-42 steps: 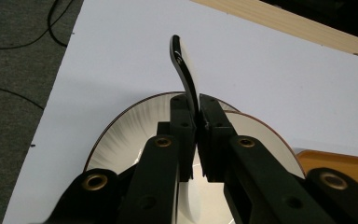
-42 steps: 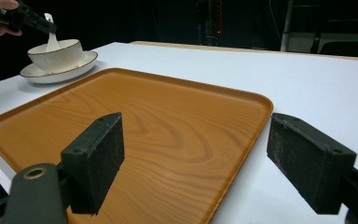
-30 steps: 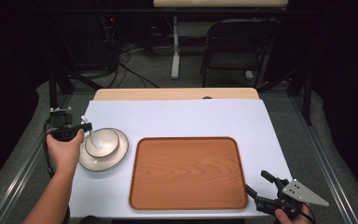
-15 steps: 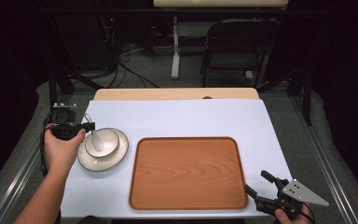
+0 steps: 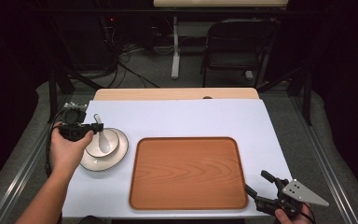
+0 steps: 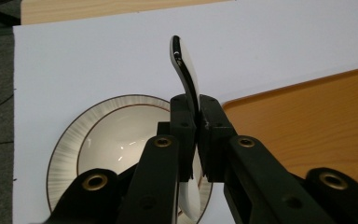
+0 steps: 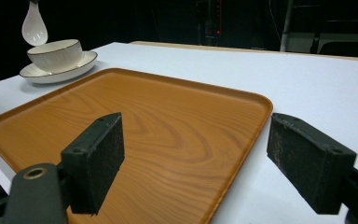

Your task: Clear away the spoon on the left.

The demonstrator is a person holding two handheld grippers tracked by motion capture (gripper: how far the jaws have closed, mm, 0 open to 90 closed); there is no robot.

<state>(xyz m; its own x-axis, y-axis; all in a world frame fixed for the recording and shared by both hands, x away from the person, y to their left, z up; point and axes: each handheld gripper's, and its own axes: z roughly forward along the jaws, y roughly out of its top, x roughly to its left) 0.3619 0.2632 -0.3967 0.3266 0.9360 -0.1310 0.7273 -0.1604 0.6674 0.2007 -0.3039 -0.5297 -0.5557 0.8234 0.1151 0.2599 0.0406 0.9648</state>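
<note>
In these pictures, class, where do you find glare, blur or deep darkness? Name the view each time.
Left gripper view: bright glare spots on the spoon handle and inside the bowl; the near claw arms look soft. Right gripper view: the background is nearly black, and the tray carries a soft sheen. High view: the white table is evenly lit, while the surrounding room is dim.

At the left of the frame, the left gripper [image 5: 94,127] holds a white ceramic spoon [image 5: 101,138] by its handle over a small bowl [image 5: 103,143] sitting on a white plate [image 5: 108,161]. A wooden tray [image 5: 186,172] lies empty at centre on the white table [image 5: 191,116]. At the lower right corner, the right gripper [image 5: 259,183] rests just beside the tray's corner, jaws apart.
</note>
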